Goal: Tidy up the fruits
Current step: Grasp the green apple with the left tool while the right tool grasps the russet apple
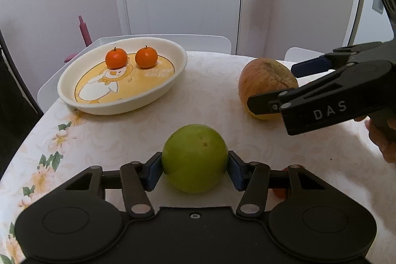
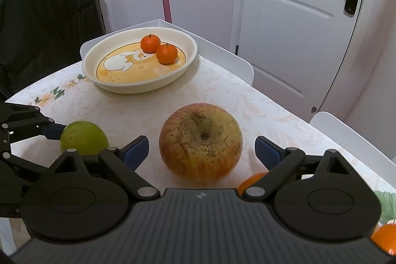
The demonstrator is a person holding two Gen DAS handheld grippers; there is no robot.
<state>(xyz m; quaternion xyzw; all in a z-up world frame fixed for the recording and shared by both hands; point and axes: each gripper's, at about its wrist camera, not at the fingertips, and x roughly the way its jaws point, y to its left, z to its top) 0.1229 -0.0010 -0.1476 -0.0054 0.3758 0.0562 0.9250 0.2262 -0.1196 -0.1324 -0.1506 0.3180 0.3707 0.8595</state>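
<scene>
Lower centre of the left view, your left gripper [image 1: 195,168] pinches the green fruit [image 1: 195,158] on the table [image 1: 210,95]; your right gripper [image 2: 201,152] stands spread around the apple [image 2: 200,142].

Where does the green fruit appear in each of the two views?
Left wrist view: green fruit sits at bottom centre, between the left gripper's blue fingers.
Right wrist view: green fruit sits at lower left, beside the apple.
Shared landmark: the duck-pattern dish holding two mandarins.
</scene>
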